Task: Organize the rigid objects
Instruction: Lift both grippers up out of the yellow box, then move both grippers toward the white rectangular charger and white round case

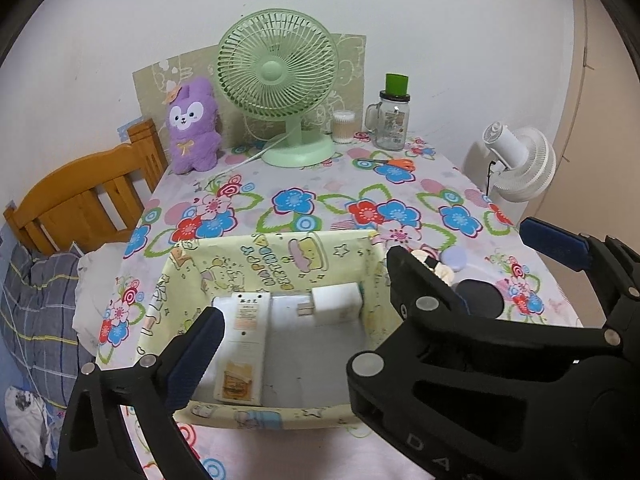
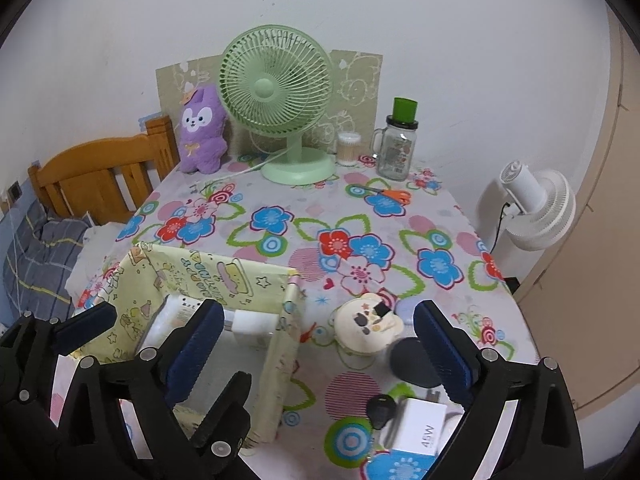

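Both grippers hang over the near end of the flowered table [image 1: 320, 216], and the yellow cartoon-print box [image 1: 276, 264] is the landmark here. The left gripper [image 1: 304, 300] sits right above the box with its jaws spread wide and nothing between the pads; seen from the right wrist it shows at the box's near left corner [image 2: 160, 320]. Inside the box, a long white remote-like device [image 1: 242, 344] lies along the left wall, and a white plug adapter [image 1: 336, 304] rests against the far wall, prongs pointing left.

The right gripper [image 2: 316, 344] is released too, jaws wide apart, gripping nothing, hovering just right of the box. Below it, outside the box's right wall, lies a cream round case with a bear face [image 2: 368, 324], then a dark round disc [image 2: 412, 360] just beyond that, with a pale lilac item [image 2: 406, 312] behind. Nearer the camera, still right of the box, sit a black key fob [image 2: 382, 410] and a white charger marked 45W [image 2: 420, 428].

Far behind the box stand a green desk fan [image 1: 278, 88], a purple plush [image 1: 192, 124], a cotton-swab tub [image 1: 344, 126], a glass jar with a green cap [image 1: 392, 120] and orange-handled scissors [image 1: 396, 164].
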`<action>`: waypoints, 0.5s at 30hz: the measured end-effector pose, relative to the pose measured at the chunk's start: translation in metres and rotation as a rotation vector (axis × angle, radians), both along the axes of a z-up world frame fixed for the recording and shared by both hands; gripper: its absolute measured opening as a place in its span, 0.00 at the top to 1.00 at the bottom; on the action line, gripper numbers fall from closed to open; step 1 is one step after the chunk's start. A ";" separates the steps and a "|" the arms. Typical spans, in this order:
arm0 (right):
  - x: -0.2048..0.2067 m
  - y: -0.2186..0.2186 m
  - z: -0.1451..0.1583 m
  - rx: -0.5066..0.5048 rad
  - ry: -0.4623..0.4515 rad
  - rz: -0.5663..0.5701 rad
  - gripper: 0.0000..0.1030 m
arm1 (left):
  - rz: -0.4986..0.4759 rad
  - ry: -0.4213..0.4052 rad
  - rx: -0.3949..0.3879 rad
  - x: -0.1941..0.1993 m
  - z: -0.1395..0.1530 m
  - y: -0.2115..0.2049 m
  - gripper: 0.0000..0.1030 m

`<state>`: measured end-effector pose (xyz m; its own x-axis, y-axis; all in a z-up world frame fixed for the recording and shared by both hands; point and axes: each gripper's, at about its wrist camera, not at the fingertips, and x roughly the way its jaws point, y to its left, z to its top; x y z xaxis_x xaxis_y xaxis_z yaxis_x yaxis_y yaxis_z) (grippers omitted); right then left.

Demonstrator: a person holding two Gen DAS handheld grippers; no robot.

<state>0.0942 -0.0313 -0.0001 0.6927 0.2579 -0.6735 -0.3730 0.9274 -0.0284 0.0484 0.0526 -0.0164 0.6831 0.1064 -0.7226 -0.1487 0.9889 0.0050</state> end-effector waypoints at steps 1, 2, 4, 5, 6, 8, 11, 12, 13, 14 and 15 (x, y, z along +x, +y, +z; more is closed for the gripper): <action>-0.001 -0.003 0.001 -0.001 -0.002 -0.004 0.04 | -0.004 -0.002 -0.004 0.000 0.000 -0.003 0.00; -0.001 -0.005 0.002 -0.003 -0.003 -0.007 0.04 | -0.006 0.000 -0.005 0.000 0.001 -0.005 0.00; -0.002 -0.011 0.003 -0.007 -0.002 -0.016 0.04 | -0.013 -0.002 -0.007 0.000 0.002 -0.010 0.00; -0.002 -0.013 0.003 -0.006 -0.004 -0.017 0.04 | -0.016 -0.004 -0.006 -0.001 0.002 -0.013 0.00; -0.003 -0.015 0.003 -0.005 -0.006 -0.019 0.04 | -0.020 -0.006 -0.005 -0.001 0.003 -0.015 0.00; -0.004 -0.021 0.004 -0.004 -0.009 -0.024 0.03 | -0.029 -0.006 -0.009 -0.001 0.003 -0.020 0.00; -0.006 -0.029 0.005 -0.003 -0.011 -0.027 0.03 | -0.043 -0.008 -0.012 -0.002 0.004 -0.029 0.00; -0.006 -0.032 0.005 -0.003 -0.012 -0.030 0.03 | -0.047 -0.010 -0.013 -0.003 0.005 -0.031 0.00; -0.007 -0.035 0.005 -0.001 -0.012 -0.033 0.03 | -0.051 -0.012 -0.014 -0.003 0.005 -0.034 0.00; -0.008 -0.038 0.005 -0.001 -0.014 -0.036 0.03 | -0.055 -0.014 -0.015 -0.003 0.005 -0.037 0.00; -0.009 -0.042 0.005 -0.002 -0.016 -0.041 0.03 | -0.059 -0.016 -0.015 -0.004 0.005 -0.039 0.00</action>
<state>0.0857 -0.0730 0.0046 0.7133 0.2281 -0.6627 -0.3343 0.9418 -0.0356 0.0447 0.0131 -0.0113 0.6993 0.0551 -0.7127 -0.0902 0.9959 -0.0115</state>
